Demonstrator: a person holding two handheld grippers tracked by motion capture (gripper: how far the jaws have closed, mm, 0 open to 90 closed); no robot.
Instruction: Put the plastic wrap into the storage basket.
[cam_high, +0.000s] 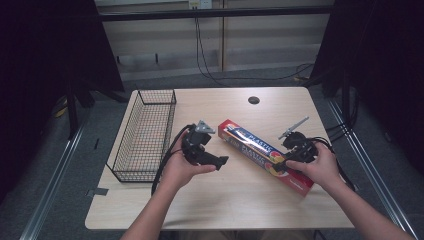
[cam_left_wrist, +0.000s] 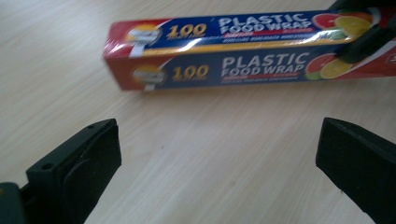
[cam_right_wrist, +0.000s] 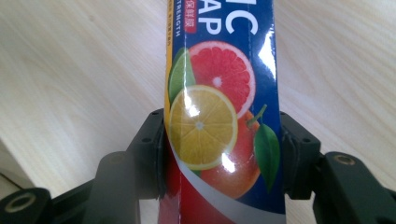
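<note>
A long red and blue box of plastic food wrap (cam_high: 248, 144) lies slantwise on the wooden table, right of centre. My right gripper (cam_high: 284, 161) is shut on the box near its nearer end; in the right gripper view the box (cam_right_wrist: 219, 93) fills the gap of the right gripper (cam_right_wrist: 222, 154), with both pads pressed against its sides. My left gripper (cam_high: 218, 160) is held just left of the box with its jaws pointing at it. In the left gripper view the left gripper (cam_left_wrist: 217, 158) stands open and wide, nothing between the jaws, with the box (cam_left_wrist: 233, 46) beyond them.
A black wire basket (cam_high: 172, 117) stands along the table's left side, with nothing seen inside. A round cable hole (cam_high: 253, 100) sits near the far edge. Bare tabletop (cam_high: 225, 200) lies in front of both hands. Black cables trail from each gripper.
</note>
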